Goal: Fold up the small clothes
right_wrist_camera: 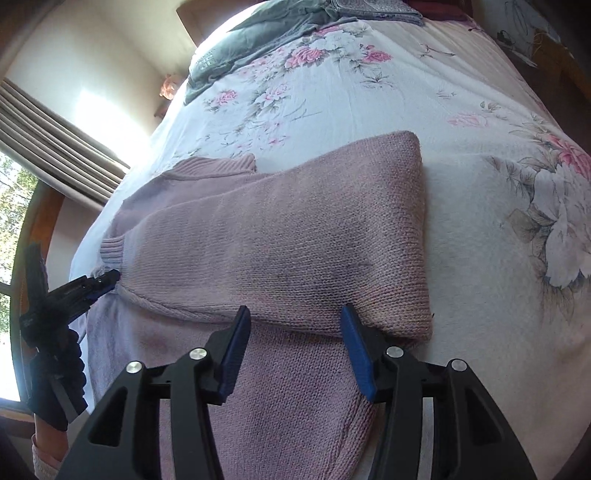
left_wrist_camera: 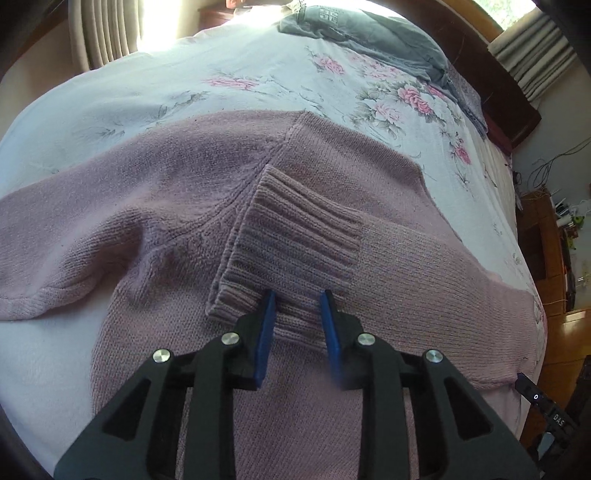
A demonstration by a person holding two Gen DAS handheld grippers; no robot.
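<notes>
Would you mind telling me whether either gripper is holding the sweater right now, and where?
Nothing is held. The left gripper hovers open over the sweater's cuff; the right gripper is open too.

bare floral bed sheet open beyond and right of the pink sweater. grey clothes pile blocks the far end. left tool sits at the sweater's cuff edge. wooden nightstand with cables crowds the bed's side.
</notes>
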